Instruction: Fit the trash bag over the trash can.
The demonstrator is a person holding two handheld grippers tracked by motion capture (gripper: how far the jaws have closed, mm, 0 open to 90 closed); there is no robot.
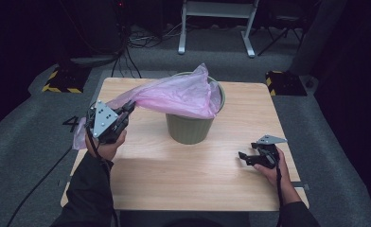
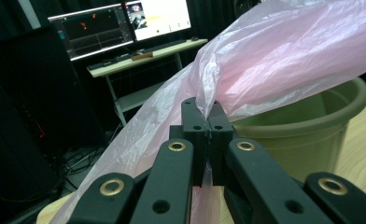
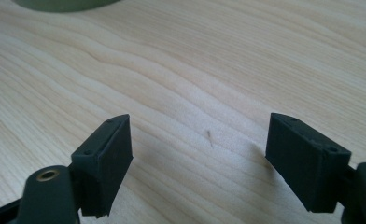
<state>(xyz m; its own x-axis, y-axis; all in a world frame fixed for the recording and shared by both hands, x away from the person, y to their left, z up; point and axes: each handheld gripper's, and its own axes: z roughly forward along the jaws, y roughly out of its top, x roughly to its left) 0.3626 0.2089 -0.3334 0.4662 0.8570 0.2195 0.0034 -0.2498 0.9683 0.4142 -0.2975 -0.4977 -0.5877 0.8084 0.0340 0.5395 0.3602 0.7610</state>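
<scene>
Left tongs pinching crinkly pink bag, round green bin, right tongs agape, seemingly empty.

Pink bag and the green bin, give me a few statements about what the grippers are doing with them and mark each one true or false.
1. The left gripper is shut on the pink bag. True.
2. The right gripper is holding the bag's other edge. False: its jaws stand wide open over the bare wooden table, holding nothing.
3. The green bin stands upright on the table. True.
4. The bag lies flat on the table beside the bin. False: it drapes over the bin's rim and stretches out to the left gripper.
5. The right gripper sits on the far side of the bin. False: in the high view it is nearer the person, to the bin's right.
</scene>
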